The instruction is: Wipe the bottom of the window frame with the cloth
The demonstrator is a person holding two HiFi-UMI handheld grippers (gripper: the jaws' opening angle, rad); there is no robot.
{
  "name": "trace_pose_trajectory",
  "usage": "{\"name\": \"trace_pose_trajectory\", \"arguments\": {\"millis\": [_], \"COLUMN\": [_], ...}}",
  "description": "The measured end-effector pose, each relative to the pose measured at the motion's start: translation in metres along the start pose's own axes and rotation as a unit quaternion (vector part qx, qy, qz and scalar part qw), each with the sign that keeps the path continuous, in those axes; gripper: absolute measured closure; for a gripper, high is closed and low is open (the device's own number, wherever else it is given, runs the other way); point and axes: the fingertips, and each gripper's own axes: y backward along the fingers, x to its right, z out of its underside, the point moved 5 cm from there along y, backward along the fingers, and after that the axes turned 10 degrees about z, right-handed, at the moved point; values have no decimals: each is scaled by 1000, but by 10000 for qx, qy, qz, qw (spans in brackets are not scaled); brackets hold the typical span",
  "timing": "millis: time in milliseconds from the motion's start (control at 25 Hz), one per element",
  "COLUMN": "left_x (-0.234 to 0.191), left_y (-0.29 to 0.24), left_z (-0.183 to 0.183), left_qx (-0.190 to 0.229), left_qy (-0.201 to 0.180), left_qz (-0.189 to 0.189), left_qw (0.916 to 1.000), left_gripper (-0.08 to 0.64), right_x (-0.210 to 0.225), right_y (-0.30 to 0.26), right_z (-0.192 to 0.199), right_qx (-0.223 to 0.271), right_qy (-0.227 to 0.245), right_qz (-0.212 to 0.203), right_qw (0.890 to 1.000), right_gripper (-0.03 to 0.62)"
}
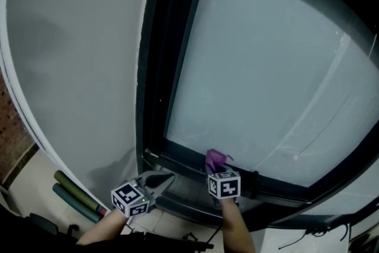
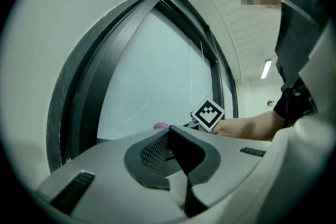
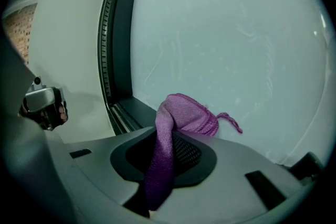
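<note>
Cloth [image 3: 186,113] clamped between right hand-held gripper [image 3: 167,162] jaws.

The cloth [image 3: 184,115] has its lower end hidden between the jaws of the right gripper [image 3: 167,150]. The window frame [image 1: 148,68] is cut off at the upper edge of the head view.

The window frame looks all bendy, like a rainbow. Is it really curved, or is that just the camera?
Most likely the camera, since the bend differs in each view: in the head view the window frame bows outward; in the left gripper view it arches, with black corners round the picture; in the right gripper view the cloth looks sharp and the glass pale and hazy.
</note>
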Motion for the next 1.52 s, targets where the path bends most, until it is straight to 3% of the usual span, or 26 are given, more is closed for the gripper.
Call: {"name": "trace_pose_trajectory", "arguments": {"millis": [160, 320, 640, 1280, 1520], "left_x": [1, 0, 3, 6, 3], "left_y": [10, 18, 25, 49, 59], "left_z": [-5, -4, -6, 0, -1], "left_qx": [108, -72, -192, -205, -12], "left_qy": [-66, -203, -309, -253, -231], "left_qz": [-105, -378, -519, -794, -972], "left_qw": [9999, 9991, 9980, 9963, 9950], "left_gripper": [558, 558, 558, 558, 558], "right_x": [-14, -21, -35, -70, -81], "right_y": [-6, -11, -20, -40, -46], "right_z": [-7, -13, -21, -41, -50], "right_qx": [-19, -128, -242, -324, -262], "right_qy": [247, 299, 457, 744, 871], "right_qz": [-133, -344, -589, -873, -956], "right_qw": [9996, 9989, 9969, 9929, 9913], "right_gripper": [517, 517, 517, 517, 515]}}
